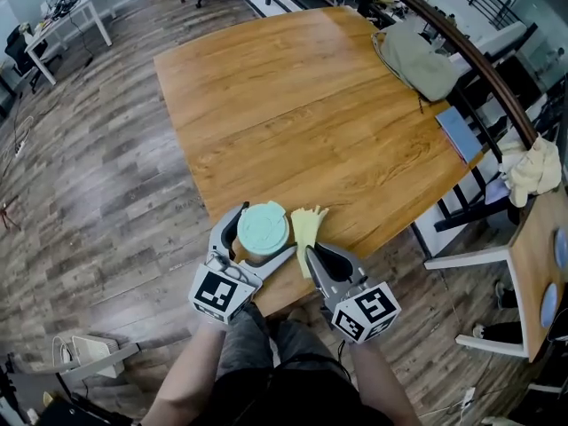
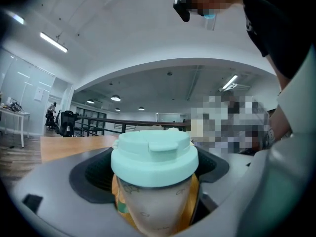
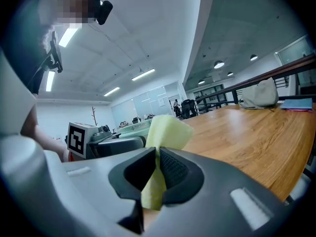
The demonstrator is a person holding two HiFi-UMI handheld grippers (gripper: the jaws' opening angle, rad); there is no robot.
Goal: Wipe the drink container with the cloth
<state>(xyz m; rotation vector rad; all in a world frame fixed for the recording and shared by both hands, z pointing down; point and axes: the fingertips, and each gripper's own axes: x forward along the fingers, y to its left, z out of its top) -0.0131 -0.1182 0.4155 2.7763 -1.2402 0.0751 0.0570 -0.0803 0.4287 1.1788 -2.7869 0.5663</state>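
The drink container [image 1: 264,229], a cup with a mint-green lid, stands at the near edge of the wooden table [image 1: 302,105]. My left gripper [image 1: 264,235] has its jaws standing wide on either side of the cup, and the pads do not seem to press on it. In the left gripper view the cup [image 2: 155,181] fills the space between the jaws. Just to the right of the cup, my right gripper [image 1: 311,254] is shut on the yellow cloth [image 1: 308,224]. In the right gripper view the cloth [image 3: 165,132] sticks up from between the closed pads.
A beige bag [image 1: 417,60] and a blue book [image 1: 459,133] lie at the table's far right side. Railings and white chairs stand to the right. A second table [image 1: 532,247] on the right carries a crumpled pale cloth [image 1: 532,171].
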